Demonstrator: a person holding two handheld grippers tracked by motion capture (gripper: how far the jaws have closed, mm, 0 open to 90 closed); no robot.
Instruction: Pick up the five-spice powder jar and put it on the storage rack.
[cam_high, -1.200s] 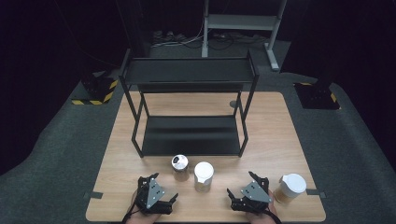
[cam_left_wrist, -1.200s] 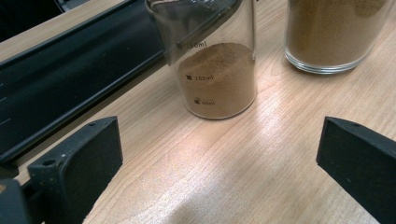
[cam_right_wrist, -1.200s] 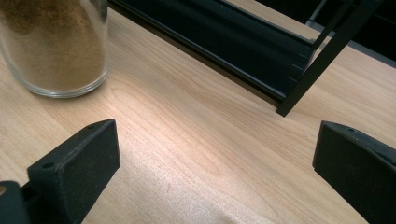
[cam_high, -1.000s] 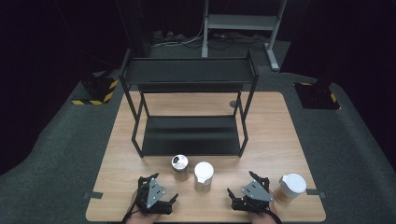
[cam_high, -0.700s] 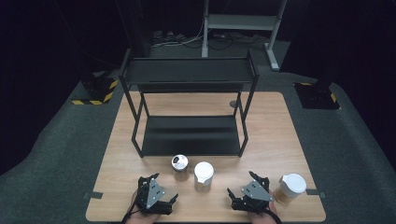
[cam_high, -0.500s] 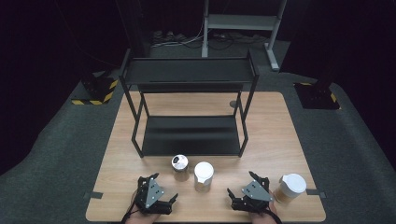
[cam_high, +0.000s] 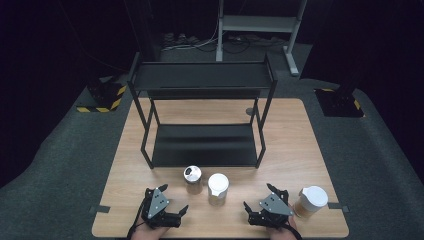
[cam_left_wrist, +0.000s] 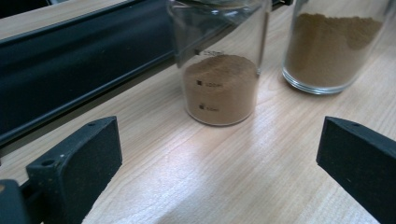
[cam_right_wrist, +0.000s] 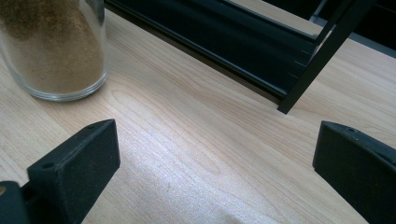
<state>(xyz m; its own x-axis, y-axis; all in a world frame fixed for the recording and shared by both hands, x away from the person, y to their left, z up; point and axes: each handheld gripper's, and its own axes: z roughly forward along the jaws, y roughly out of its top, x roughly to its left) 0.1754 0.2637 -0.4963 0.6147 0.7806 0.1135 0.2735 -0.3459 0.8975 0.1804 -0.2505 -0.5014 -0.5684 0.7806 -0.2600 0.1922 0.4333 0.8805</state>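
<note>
Three glass jars of brown powder stand on the wooden table (cam_high: 295, 135) in front of a black two-tier shelf rack (cam_high: 202, 115): a small silver-lidded jar (cam_high: 192, 176), a white-lidded jar (cam_high: 218, 188) beside it, and another white-lidded jar (cam_high: 311, 200) at the right. My left gripper (cam_high: 169, 200) rests near the front edge, open, a short way from the silver-lidded jar (cam_left_wrist: 219, 70), with the white-lidded jar (cam_left_wrist: 334, 46) to its right. My right gripper (cam_high: 259, 196) is open too, between the two white-lidded jars; one jar (cam_right_wrist: 51, 46) shows at its left.
The rack's lower shelf (cam_left_wrist: 70, 60) lies just behind the jars, and one of its legs (cam_right_wrist: 322, 60) stands ahead of the right gripper. Bare wood lies between both pairs of jaws. Dark floor surrounds the table.
</note>
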